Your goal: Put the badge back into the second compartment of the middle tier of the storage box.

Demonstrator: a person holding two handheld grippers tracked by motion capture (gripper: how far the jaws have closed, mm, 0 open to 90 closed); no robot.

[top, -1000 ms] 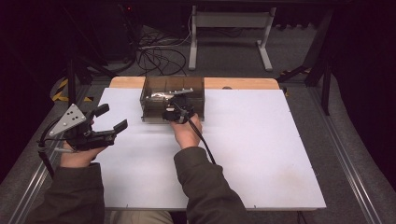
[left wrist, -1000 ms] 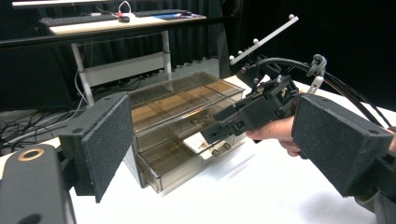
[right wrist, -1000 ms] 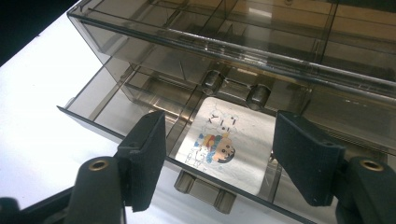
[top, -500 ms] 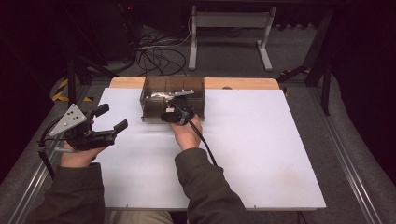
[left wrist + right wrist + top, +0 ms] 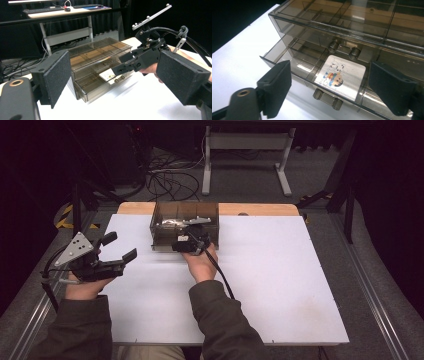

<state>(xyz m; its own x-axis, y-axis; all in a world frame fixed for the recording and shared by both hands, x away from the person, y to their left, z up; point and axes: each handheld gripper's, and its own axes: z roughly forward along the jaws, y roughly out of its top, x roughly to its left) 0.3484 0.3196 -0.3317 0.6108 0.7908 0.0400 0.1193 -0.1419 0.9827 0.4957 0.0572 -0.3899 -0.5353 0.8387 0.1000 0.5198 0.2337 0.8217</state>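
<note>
A smoked clear drawer box (image 5: 185, 222) stands at the table's far middle, and its bottom drawer (image 5: 287, 62) is pulled out. A white card with a cartoon figure (image 5: 340, 76) lies flat inside that drawer, behind the drawer's handle (image 5: 327, 98). My right gripper (image 5: 180, 245) hovers at the drawer's front. Its jaws have just been opening and its pads (image 5: 278, 82) stand apart, clear of the card below them. My left gripper (image 5: 120, 247) is held open above the table's left edge, nothing between its pads (image 5: 57, 77). It faces the box (image 5: 95, 53) and the right gripper (image 5: 125, 66).
The white tabletop (image 5: 280, 285) spreads wide to the right and front of the box. A metal stand (image 5: 245, 150) and loose cables (image 5: 170, 180) sit on the floor behind the table. The upper drawers (image 5: 352, 47) are shut.
Both hands keep their places. The right gripper's jaws look slightly wider apart at the drawer front than before.
</note>
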